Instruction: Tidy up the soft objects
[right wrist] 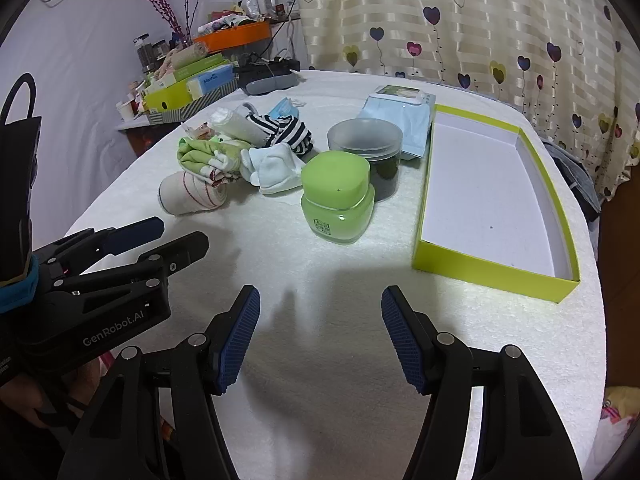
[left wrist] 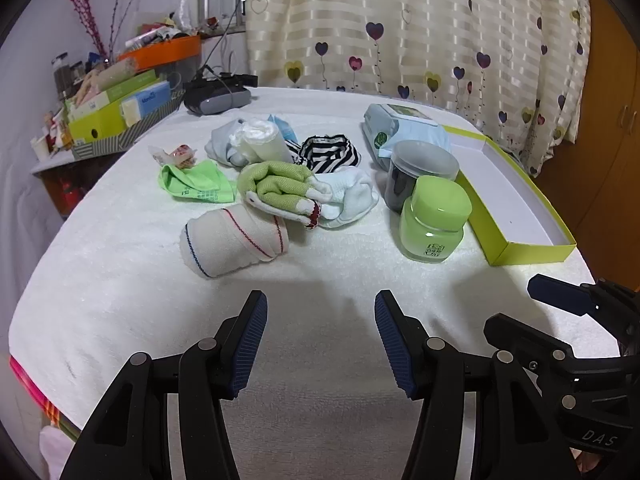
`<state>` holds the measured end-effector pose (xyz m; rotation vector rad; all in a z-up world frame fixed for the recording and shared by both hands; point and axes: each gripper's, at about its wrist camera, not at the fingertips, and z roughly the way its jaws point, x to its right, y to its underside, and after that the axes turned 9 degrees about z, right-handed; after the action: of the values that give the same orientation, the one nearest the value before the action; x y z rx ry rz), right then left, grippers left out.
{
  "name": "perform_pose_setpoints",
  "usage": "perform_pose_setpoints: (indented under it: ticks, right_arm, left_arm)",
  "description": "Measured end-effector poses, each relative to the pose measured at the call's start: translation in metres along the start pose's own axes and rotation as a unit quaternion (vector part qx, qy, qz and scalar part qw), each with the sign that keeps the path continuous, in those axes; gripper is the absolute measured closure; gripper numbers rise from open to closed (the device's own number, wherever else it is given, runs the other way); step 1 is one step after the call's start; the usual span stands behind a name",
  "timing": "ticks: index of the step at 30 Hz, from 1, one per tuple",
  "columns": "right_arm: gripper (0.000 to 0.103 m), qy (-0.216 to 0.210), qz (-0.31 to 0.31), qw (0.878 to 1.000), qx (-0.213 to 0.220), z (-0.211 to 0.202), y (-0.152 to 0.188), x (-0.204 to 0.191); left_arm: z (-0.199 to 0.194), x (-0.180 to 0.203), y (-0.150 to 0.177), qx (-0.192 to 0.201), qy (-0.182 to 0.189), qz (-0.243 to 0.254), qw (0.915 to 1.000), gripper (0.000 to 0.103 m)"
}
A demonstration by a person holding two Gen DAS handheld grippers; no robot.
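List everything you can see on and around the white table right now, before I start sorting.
rolled sock: 1, cream with red and blue stripes, nearest the grippers
green-and-white sock bundle: 1, centre of pile
white socks: 1 bundle, right of pile
striped cloth: 1, black and white, behind pile
green cloth: 1, left of pile
green jar: 1, in front of dark jar
dark jar: 1, frosted lid
wipes pack: 1, pale blue, far side
box: 1, lime green, white inside, empty, right
left gripper: open, empty
right gripper: open, empty
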<state>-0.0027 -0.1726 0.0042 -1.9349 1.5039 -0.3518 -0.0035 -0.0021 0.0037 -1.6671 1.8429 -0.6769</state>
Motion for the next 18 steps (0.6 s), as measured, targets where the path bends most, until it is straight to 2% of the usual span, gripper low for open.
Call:
perform_pose_setpoints:
  ticks: [18]
  right_arm:
    - [0.039, -0.005, -0.002, 1.000, 0.002, -0.0036, 0.0008, 0.0010]
  left_arm:
    - [0.0044, -0.0016, 0.0012, -0.003, 0.003, -0.008, 1.0000, 0.047]
